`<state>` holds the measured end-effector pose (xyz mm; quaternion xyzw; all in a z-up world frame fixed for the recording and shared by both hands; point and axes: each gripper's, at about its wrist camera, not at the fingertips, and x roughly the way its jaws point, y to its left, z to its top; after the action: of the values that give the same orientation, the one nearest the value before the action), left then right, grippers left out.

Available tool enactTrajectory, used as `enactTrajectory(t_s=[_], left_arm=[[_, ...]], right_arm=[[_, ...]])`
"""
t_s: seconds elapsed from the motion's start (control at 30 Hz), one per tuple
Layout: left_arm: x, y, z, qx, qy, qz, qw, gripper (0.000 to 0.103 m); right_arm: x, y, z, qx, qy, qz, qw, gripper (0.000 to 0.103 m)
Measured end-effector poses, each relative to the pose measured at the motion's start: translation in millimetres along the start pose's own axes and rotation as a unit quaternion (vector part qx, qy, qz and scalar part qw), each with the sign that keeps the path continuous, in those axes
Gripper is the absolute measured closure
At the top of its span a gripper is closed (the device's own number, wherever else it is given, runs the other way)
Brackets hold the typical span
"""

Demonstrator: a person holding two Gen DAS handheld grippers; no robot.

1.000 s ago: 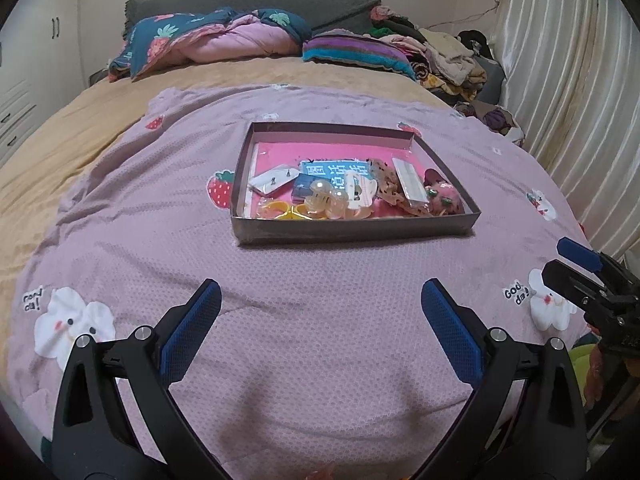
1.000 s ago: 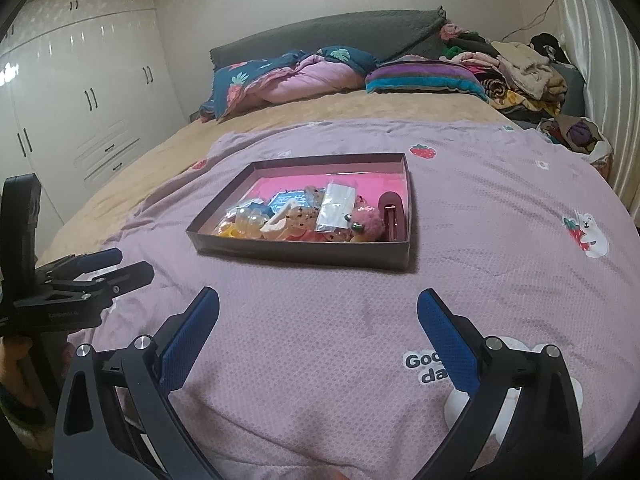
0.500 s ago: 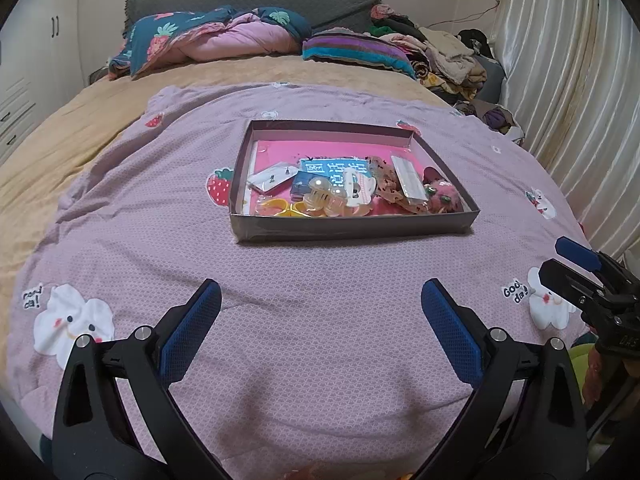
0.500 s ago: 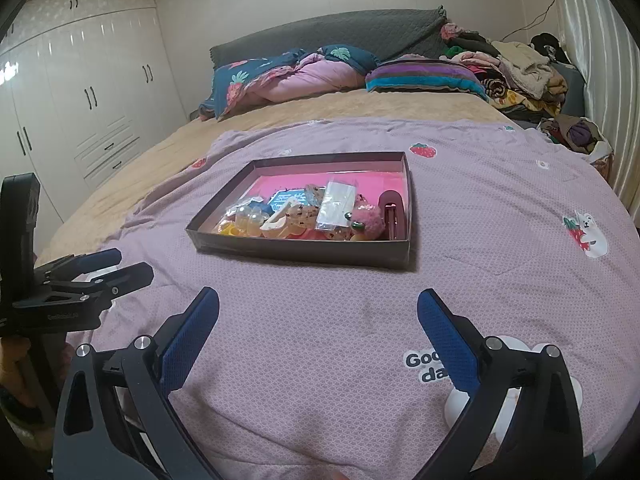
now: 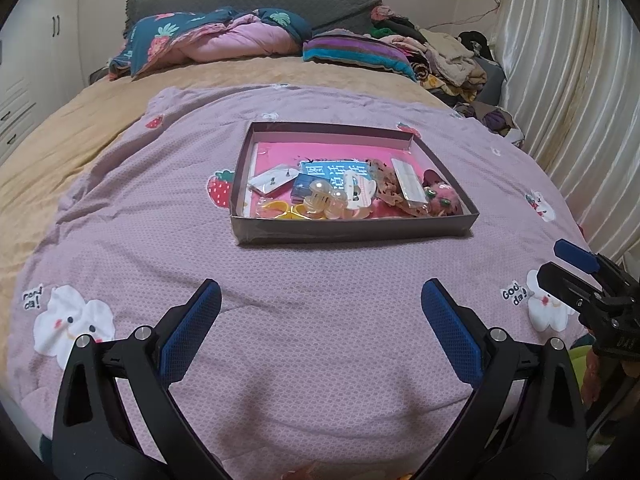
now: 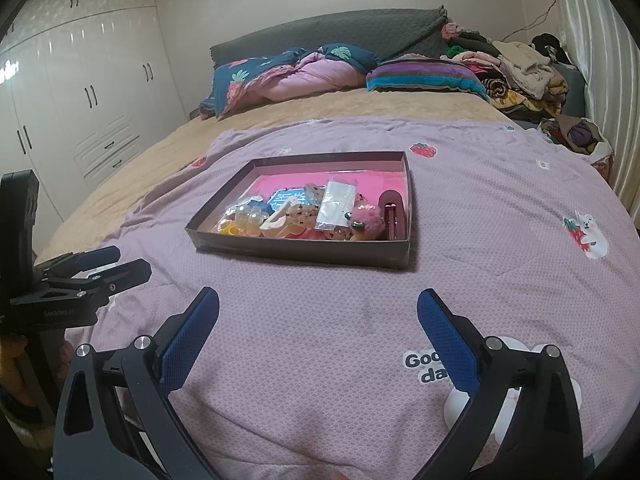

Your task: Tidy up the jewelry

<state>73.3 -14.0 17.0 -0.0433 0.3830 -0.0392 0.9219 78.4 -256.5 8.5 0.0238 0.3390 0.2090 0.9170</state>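
**Both grippers wide apart over the bed, jewelry box ahead**

On the far left of the right wrist view stands a white wardrobe (image 6: 80,92), and below it the left gripper (image 6: 108,266) pokes in from the edge, held low beside the bed. Seen from its own camera, the left gripper (image 5: 320,304) has its blue-padded fingers (image 5: 192,328) spread wide apart with nothing between them, hovering above a lilac blanket (image 5: 320,360) printed with strawberries and white cartoon figures.

Toward the middle of the blanket, well apart from both grippers, lies a shallow dark box (image 5: 352,230) with a pink lining. The jewelry and trinkets are heaped in its near half: a clear packet with earrings (image 5: 272,178) at the left, yellow rings (image 5: 280,212) near the front wall, pale round beads (image 5: 320,194), a blue printed card (image 5: 332,170), a long clear packet (image 5: 408,180) lying across the pile, and a fluffy pink piece (image 5: 440,202) at the right. From the right wrist view a dark hair clip (image 6: 390,214) lies along the box's right wall.

The right gripper (image 6: 318,304) hangs over the blanket with its fingers (image 6: 448,340) equally far apart and empty; it also shows at the right edge of the left wrist view. Behind, a rumpled quilt (image 5: 216,40) and a striped pillow (image 5: 356,50) sit at the headboard, a pile of clothes (image 5: 448,60) beside them, and a pale curtain (image 5: 560,100) on the far right.
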Motion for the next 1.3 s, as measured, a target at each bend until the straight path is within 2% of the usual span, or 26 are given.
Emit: enactTrajectory(t_s=[1.3], left_arm=[[-1.0, 1.0, 3.0, 0.000, 0.000, 0.003, 1.0000, 0.009]], right_arm=[[0.1, 0.5, 0.9, -0.002, 0.000, -0.002, 1.000, 0.004]])
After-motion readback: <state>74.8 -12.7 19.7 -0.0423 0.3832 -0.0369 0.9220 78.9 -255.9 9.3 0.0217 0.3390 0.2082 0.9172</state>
